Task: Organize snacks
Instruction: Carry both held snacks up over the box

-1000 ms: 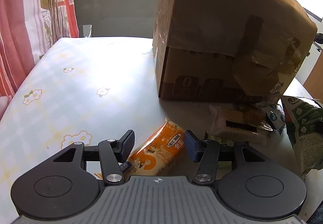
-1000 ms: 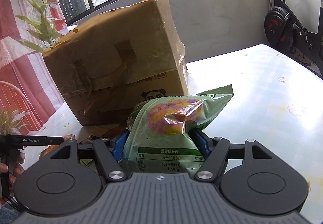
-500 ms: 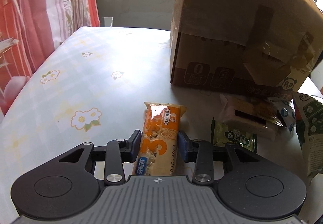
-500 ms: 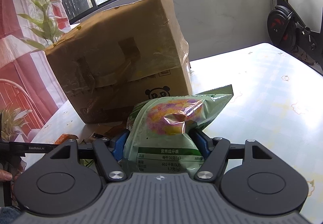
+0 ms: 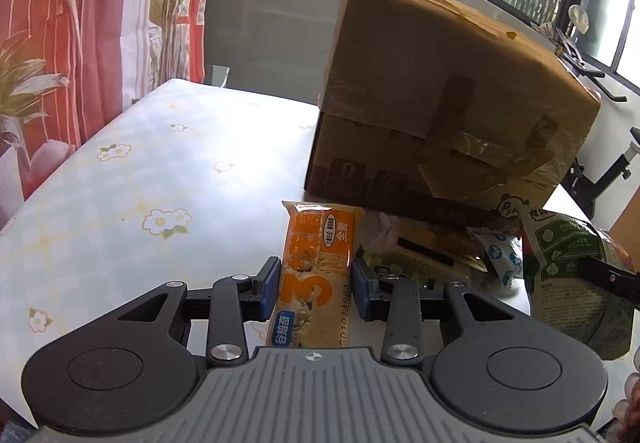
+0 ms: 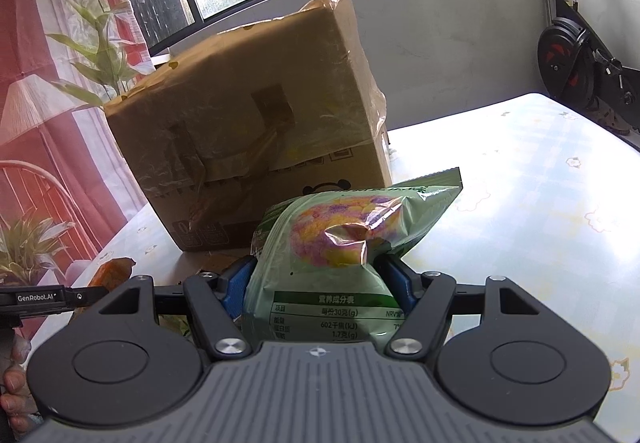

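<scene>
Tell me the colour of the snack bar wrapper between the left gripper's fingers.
Orange snack bar wrapper, with white and blue print; clearest in the left wrist view.

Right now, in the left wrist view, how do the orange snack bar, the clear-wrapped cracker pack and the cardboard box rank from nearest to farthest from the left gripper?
1. Orange snack bar: between the left gripper's pads.
2. Clear-wrapped cracker pack: just ahead, to the right.
3. Cardboard box: farthest, behind both.

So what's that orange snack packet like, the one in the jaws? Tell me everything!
The long orange plastic snack packet is shiny, with a big white "3", white writing, a blue label near its bottom end and pictured grainy cereal. It points lengthwise away from the camera, toward the brown cardboard box. The left gripper has just closed its blue-padded jaws on its sides, so it looks lifted off the flowered tablecloth.
</scene>
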`<action>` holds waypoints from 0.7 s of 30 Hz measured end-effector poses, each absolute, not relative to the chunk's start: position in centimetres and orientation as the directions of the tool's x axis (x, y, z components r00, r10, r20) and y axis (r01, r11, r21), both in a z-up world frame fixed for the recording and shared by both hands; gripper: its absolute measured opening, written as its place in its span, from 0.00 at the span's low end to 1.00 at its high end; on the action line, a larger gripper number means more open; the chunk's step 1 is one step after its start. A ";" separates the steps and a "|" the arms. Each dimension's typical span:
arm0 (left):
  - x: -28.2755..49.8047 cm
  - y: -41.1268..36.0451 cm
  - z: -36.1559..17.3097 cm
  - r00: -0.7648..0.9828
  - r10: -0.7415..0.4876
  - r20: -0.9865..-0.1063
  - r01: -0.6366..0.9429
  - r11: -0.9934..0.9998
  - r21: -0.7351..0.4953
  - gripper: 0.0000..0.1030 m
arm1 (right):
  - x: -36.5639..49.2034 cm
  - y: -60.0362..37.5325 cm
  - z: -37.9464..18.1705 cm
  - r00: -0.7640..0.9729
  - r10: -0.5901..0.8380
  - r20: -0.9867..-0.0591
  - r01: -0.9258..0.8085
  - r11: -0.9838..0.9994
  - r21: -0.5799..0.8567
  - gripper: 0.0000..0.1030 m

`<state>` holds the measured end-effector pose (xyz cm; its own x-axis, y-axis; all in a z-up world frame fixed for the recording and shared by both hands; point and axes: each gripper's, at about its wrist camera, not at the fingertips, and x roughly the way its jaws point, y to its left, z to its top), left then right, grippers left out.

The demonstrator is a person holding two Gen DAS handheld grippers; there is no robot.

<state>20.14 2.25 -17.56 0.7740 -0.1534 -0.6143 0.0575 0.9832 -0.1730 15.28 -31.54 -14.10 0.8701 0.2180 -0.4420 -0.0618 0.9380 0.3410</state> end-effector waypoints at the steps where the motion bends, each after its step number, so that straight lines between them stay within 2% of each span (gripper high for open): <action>1: 19.9 2.1 -17.5 0.776 -0.171 -0.607 0.073 0.980 -0.183 0.39 | 15.1 -31.7 -14.0 0.874 0.214 -0.436 -0.058 0.938 0.343 0.68; 7: 19.4 2.4 -15.5 0.819 -0.198 -0.539 0.101 0.974 -0.203 0.39 | 13.3 -32.8 -11.7 0.919 0.178 -0.352 -0.037 0.927 0.372 0.68; 13: 20.3 2.6 -10.6 0.879 -0.235 -0.414 0.169 0.967 -0.190 0.39 | 12.4 -33.2 -6.3 0.976 0.119 -0.183 -0.071 0.965 0.252 0.68; 18: 23.0 1.6 -5.7 0.912 -0.273 -0.306 0.231 0.958 -0.167 0.39 | 15.7 -32.8 -0.7 0.988 0.141 -0.060 -0.129 0.977 0.169 0.68; 21: 25.6 0.6 -3.4 0.911 -0.309 -0.274 0.268 0.947 -0.177 0.39 | 19.3 -32.4 2.2 0.983 0.174 -0.051 -0.164 0.972 0.166 0.68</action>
<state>25.59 0.57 -3.42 0.9110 -0.3087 -0.2736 0.2677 0.9470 -0.1774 19.28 -32.45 2.23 0.9834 0.1742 -0.0508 -0.1637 0.9725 0.1657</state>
